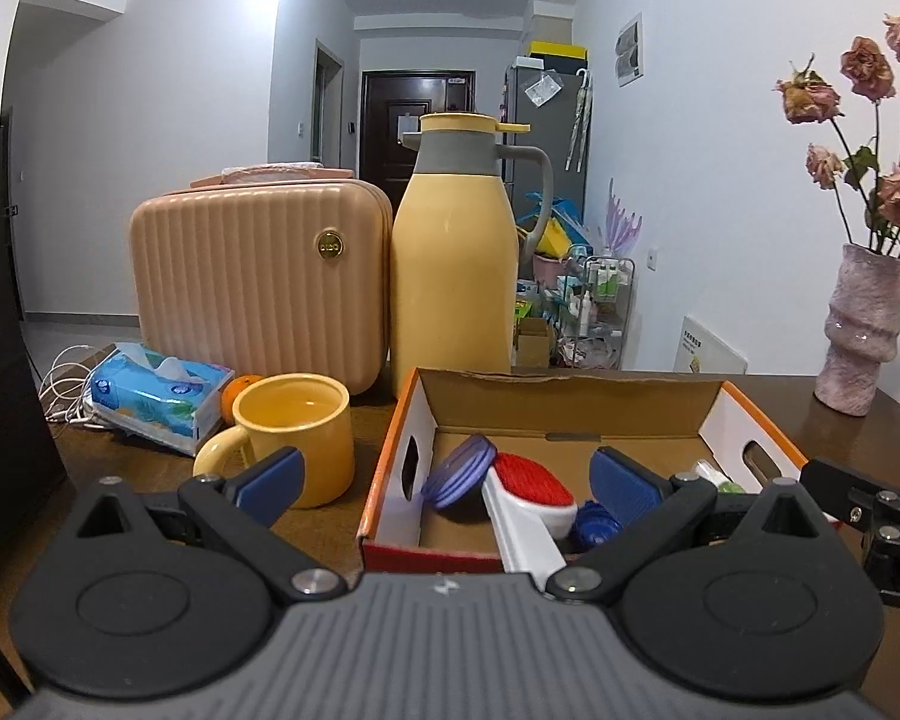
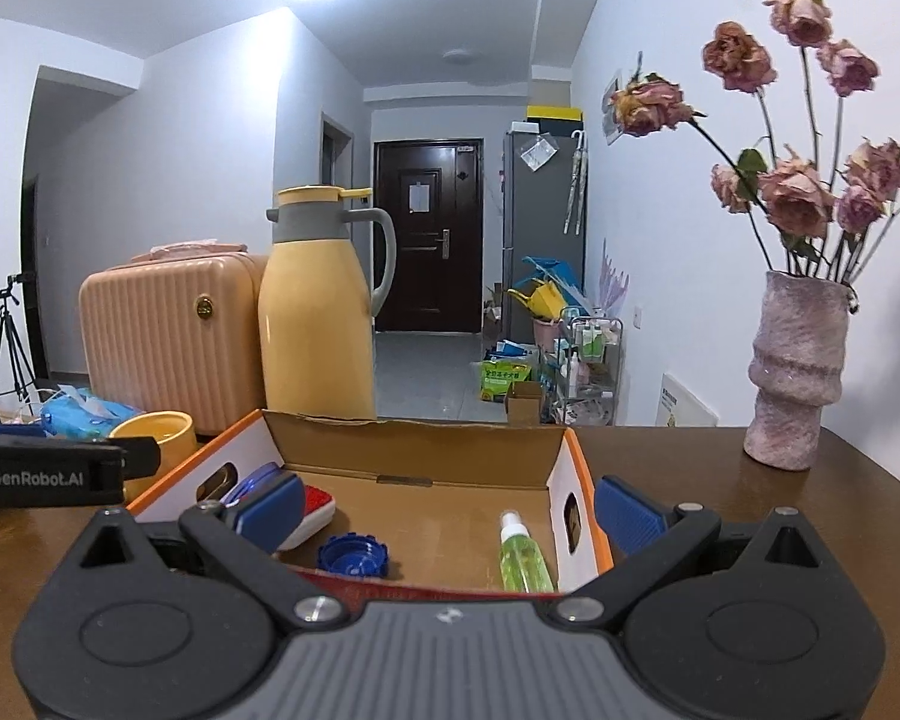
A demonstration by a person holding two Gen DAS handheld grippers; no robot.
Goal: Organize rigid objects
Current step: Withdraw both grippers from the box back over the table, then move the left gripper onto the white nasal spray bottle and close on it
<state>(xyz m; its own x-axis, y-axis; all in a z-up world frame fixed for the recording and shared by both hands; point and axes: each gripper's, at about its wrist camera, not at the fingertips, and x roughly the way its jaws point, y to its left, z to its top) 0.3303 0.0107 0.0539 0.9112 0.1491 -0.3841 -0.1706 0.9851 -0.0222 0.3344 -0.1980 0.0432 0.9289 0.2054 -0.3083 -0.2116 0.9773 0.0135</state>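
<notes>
Both the left gripper (image 1: 447,471) and right gripper (image 2: 447,507) hover wide open and empty, just before the cardboard box (image 1: 570,399) holding a brush (image 1: 531,489) and a green spray bottle (image 2: 523,558).

My box (image 1: 570,402) sits on the table (image 1: 810,414), mug (image 1: 297,438) to its left, flask (image 1: 453,264) behind, vase (image 1: 861,330) far right

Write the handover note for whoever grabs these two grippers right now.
Left gripper: open, empty, at the near edge of the cardboard box.
Right gripper: open, empty, at the same box's near right side.
In the box: purple lid, red-and-white brush, blue cap, green spray bottle.
Still on the table outside the box: yellow mug, orange, tissue pack, thermos, pink case.
Which of these go in next cannot be told.
</notes>
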